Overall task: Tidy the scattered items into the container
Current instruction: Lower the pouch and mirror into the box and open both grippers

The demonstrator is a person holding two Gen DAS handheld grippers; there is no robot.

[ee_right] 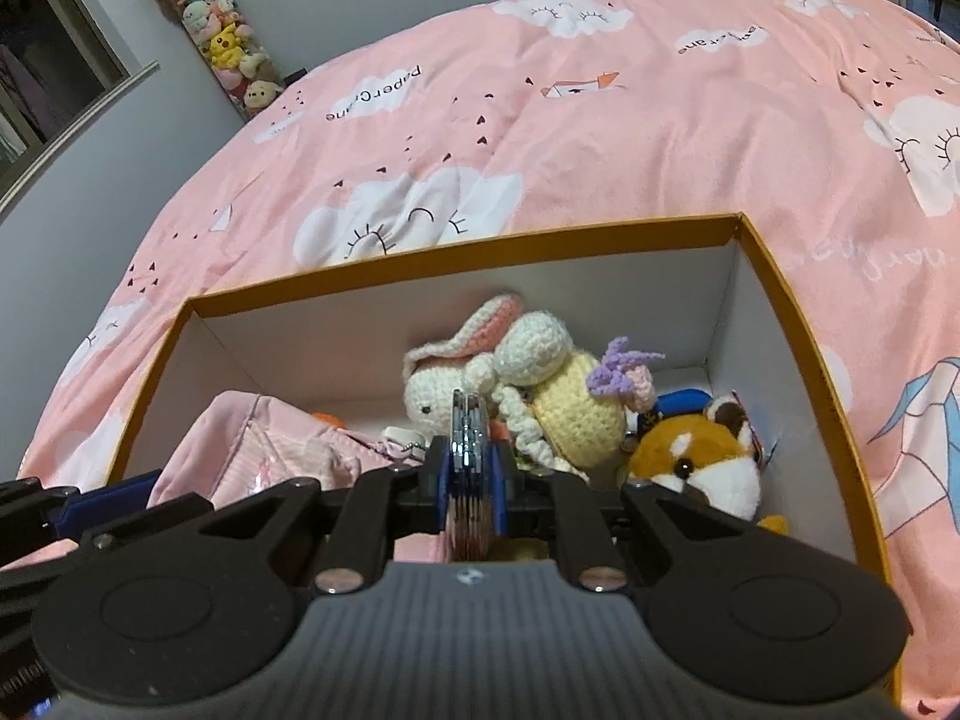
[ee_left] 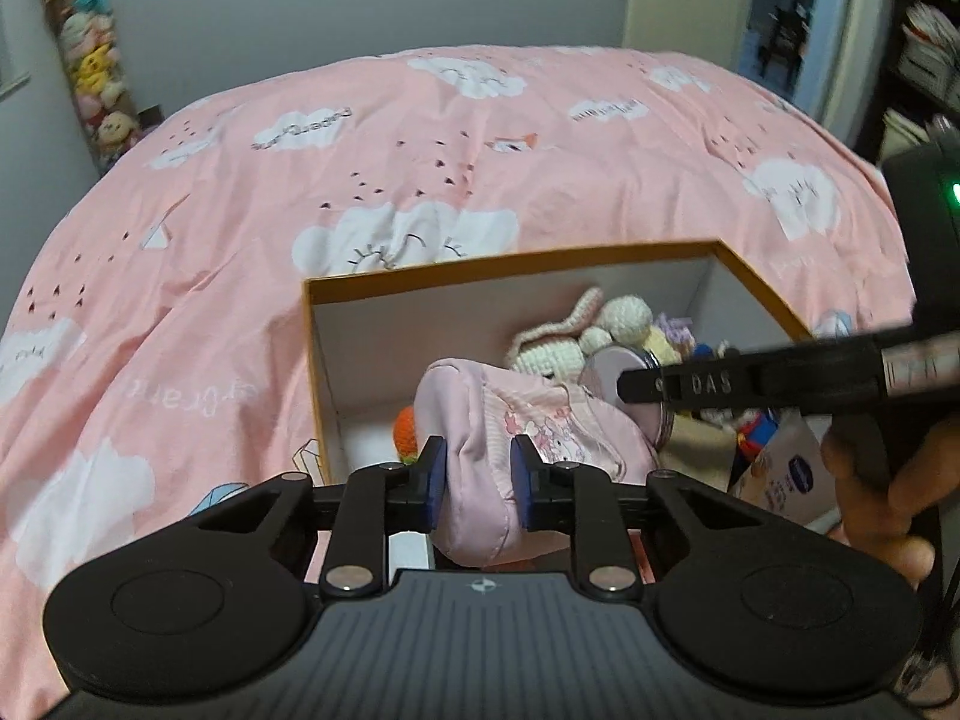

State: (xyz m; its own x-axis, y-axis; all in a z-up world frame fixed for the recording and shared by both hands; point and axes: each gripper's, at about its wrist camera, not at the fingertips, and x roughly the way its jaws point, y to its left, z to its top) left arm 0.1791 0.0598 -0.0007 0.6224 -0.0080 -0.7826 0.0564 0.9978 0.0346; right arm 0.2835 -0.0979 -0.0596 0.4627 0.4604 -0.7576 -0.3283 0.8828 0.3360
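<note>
The box [ee_right: 798, 324] stands on the bed [ee_right: 540, 120], its far wall ahead of both tongs. The left tongs [ee_left: 478, 474] reach over the box's near left part, a soft pouch [ee_left: 510, 420] between their pads; a small knitted ball [ee_left: 405, 429] lies just left of them on the box floor. The right tongs [ee_right: 471, 480] are over the box's middle with a stack of round discs [ee_right: 467, 426] edge-on between their pads. Just ahead of these tongs lies a knitted rabbit [ee_right: 432, 390], with a knitted doll [ee_right: 570, 402] to its right and a plush fox [ee_right: 702, 462] further right, near the right wall. The pouch lies left of the right tongs.
</note>
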